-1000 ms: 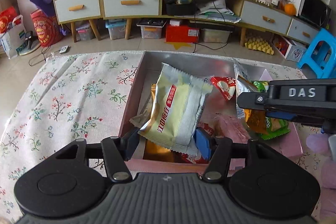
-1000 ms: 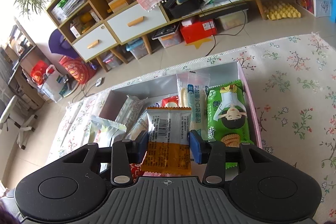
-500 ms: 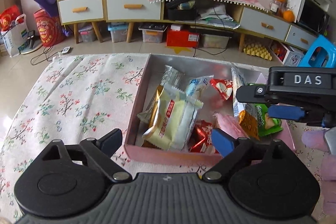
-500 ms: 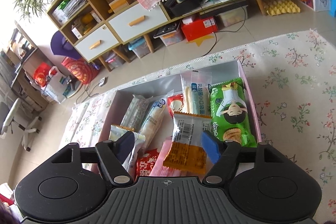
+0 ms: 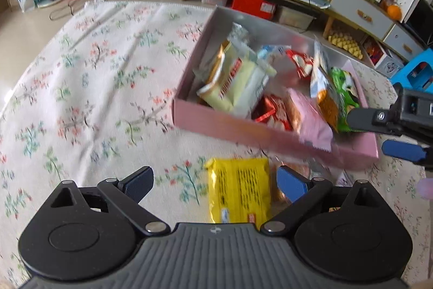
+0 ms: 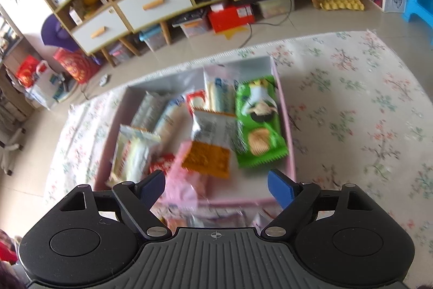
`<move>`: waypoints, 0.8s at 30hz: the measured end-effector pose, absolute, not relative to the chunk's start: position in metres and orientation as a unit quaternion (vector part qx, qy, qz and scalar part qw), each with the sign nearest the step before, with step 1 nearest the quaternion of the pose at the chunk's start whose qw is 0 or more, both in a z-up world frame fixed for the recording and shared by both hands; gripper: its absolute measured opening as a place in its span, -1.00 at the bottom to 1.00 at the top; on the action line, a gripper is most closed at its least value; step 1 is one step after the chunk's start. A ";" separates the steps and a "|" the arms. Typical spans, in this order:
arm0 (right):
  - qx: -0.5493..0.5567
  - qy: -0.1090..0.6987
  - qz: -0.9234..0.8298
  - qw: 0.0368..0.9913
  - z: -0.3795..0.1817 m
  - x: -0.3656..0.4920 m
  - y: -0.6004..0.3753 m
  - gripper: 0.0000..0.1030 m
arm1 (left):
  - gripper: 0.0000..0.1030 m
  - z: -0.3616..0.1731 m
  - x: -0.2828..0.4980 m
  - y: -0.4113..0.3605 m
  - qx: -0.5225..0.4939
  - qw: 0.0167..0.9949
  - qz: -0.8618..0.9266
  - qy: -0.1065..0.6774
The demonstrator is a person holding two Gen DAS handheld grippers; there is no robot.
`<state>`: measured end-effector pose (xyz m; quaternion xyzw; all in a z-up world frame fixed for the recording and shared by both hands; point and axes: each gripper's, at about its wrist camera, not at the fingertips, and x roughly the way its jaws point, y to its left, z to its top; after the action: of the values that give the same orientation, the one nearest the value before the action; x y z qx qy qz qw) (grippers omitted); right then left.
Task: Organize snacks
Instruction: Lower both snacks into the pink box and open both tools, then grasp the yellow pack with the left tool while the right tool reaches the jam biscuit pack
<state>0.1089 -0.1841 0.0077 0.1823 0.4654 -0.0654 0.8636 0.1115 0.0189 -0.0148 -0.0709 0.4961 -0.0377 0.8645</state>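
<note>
Left hand-held gripper [image 5: 215, 182]: pulled back, empty | yellow packet [image 5: 239, 192] now visible

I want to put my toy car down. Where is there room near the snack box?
The flowered cloth left of the pink box lies bare, as does the cloth on its right side. The box itself is crowded with packets. In front of it lies a yellow packet, between the fingers of the left hand-held gripper.
</note>
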 end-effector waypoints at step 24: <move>0.244 0.548 -0.146 0.787 -0.043 0.087 -0.210 0.66 | 0.40 -0.033 0.107 0.007 -0.085 0.839 -0.038 0.537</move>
<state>0.0872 -0.2096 -0.0431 0.2441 0.5476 -0.1459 0.7869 0.1066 0.0073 -0.0327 -0.0855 0.5367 -0.0385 0.8386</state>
